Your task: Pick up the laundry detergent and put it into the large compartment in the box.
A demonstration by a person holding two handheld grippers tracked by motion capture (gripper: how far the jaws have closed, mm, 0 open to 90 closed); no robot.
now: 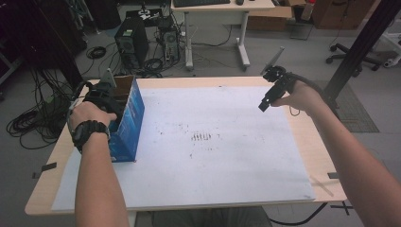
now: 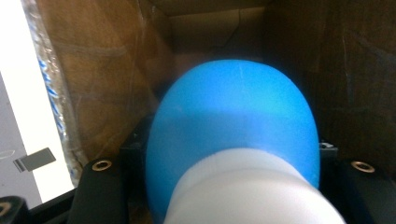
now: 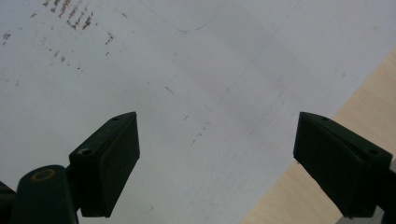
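Fingers, right gripper (image 3: 217, 163): spread wide, nothing between them, held above the white sheet (image 1: 213, 142); the sheet's edge and a strip of bare wood lie just past the right-hand finger (image 3: 341, 163) in the right gripper view.

Fingers, left gripper (image 1: 111, 101): inside the open top of the blue carton (image 1: 130, 120), pinching a blue and white rounded object (image 2: 233, 140). The fingertips themselves are hidden behind that object; its full shape is cut off at the bottom of the left gripper view and its kind cannot be told.

Carton: upright at the left side of the worktop (image 1: 312, 156), brown cardboard inside, blue outside. Its contents below the fingers are dark and hard to make out.

Worktop: pale wood, largely covered by the white sheet, which carries brown smudges (image 1: 203, 137) between the two grippers. Dark tape tabs (image 1: 45, 168) at the near edges.

Room: grey floor beyond the fingers, a computer tower (image 1: 132, 42) with coiled cables (image 1: 28, 123), a white desk (image 1: 217, 28), cardboard boxes (image 1: 340, 12), an office chair base (image 1: 354, 54), a black post (image 1: 361, 47) at the right.
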